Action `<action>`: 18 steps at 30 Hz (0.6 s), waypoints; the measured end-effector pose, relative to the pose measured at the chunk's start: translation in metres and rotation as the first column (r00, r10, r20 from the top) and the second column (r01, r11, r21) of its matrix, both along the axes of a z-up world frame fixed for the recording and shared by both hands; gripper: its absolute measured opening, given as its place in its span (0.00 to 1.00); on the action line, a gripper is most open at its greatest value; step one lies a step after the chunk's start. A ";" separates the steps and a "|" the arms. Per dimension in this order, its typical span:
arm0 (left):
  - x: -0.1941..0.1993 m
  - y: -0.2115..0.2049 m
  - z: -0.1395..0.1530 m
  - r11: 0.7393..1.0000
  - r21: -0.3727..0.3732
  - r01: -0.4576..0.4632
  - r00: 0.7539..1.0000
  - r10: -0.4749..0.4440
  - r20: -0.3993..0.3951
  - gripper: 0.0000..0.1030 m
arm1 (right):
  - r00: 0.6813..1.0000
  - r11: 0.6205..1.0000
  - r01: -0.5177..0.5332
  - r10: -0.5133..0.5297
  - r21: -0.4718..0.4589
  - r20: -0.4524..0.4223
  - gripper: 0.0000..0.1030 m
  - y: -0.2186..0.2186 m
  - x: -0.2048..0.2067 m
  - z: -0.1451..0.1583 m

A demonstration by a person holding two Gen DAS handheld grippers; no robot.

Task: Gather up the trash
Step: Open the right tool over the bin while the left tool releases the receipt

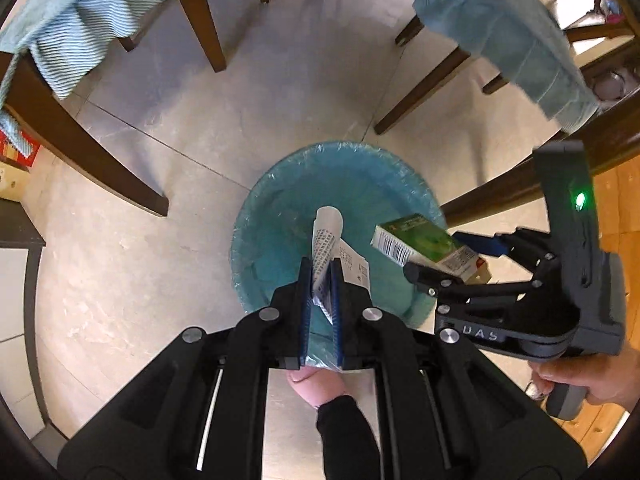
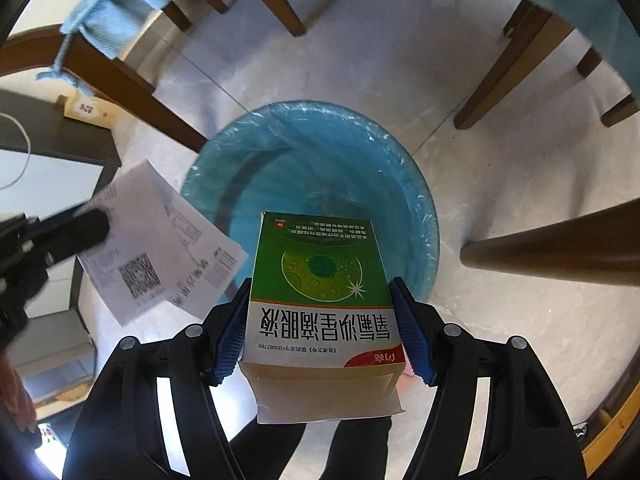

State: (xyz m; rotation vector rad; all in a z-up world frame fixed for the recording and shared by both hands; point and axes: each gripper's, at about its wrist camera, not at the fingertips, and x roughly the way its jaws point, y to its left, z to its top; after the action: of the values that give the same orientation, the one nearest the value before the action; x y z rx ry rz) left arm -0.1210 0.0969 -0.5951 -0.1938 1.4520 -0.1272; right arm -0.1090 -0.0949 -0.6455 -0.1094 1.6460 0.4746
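- left wrist view first: i have the left tool (image 1: 320, 280) pointed steeply down, its blue pads clenched almost flat on a folded paper receipt (image 1: 326, 248), which is thin enough that the jaws look nearly closed
- the receipt curls up out of the pads and hangs right over the trash bin (image 1: 280, 200), a round bin lined with a blue bag, standing on the tiled floor (image 1: 160, 220) among the chair legs (image 1: 204, 28)
- i hold it nipped by one end so that the free end points at the opening; my guess is it will flutter, so low and centred is safer
- in the right wrist view the right tool (image 2: 322, 320) is grasping a green and white medicine box (image 2: 320, 300) across its two narrow sides, pads pressed flat on the card, jaws standing wide because the box is wide
- the box sticks out forward past the pads, its far end over the bin's mouth and its near end towards the camera, so letting go should drop it inside
- both tools sit side by side above the same bin, close but apart; the receipt shows at the left of the right view, clear of the box
- both pieces are above the bin, not yet in it; i judge the release is the next step
- risk: the receipt drifting onto the floor beside the rim
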 end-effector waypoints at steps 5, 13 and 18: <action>-0.001 -0.008 -0.016 1.000 0.022 0.017 1.000 -0.016 -0.022 0.16 | 1.000 1.000 -0.009 0.009 -0.002 -0.018 0.68 0.008 0.002 -0.010; -0.001 -0.011 -0.015 0.999 0.039 0.026 1.000 -0.025 -0.014 0.32 | 1.000 1.000 0.005 -0.004 0.018 -0.028 0.79 0.008 0.005 -0.018; 0.000 -0.006 -0.015 1.000 0.027 0.000 1.000 0.000 -0.006 0.40 | 1.000 1.000 -0.007 0.007 0.025 -0.019 0.80 0.007 0.004 -0.014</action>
State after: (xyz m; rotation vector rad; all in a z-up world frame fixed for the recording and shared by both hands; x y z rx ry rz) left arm -0.1210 0.0907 -0.6101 -0.1722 1.4586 -0.1073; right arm -0.1047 -0.0878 -0.6592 -0.0926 1.6586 0.5023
